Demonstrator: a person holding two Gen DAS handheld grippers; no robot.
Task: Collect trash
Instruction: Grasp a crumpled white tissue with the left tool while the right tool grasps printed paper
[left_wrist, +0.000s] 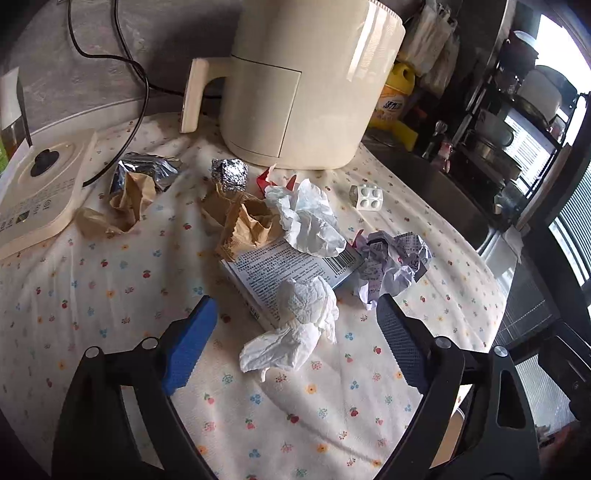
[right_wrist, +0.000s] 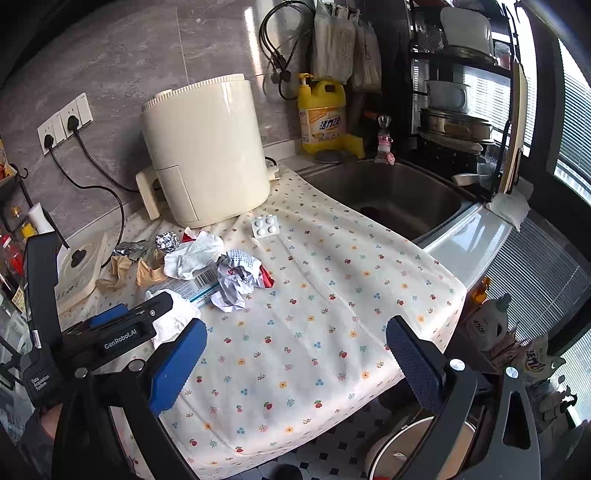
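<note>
My left gripper (left_wrist: 295, 325) hangs over a floral tablecloth (left_wrist: 110, 295), its jaws spread on either side of a crumpled white tissue (left_wrist: 295, 325) without touching it. More trash lies beyond: a flattened box (left_wrist: 280, 269), brown paper (left_wrist: 247, 221), a foil ball (left_wrist: 229, 173). My right gripper (right_wrist: 295, 350) is spread wide and empty.

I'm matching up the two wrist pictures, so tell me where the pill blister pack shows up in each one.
Left wrist view: the pill blister pack lies right of centre on the floral cloth, right of the trash pile.
Right wrist view: the pill blister pack lies above centre, just right of the appliance's base.
Shared landmark: the cream appliance stands behind the pack in both.
</note>
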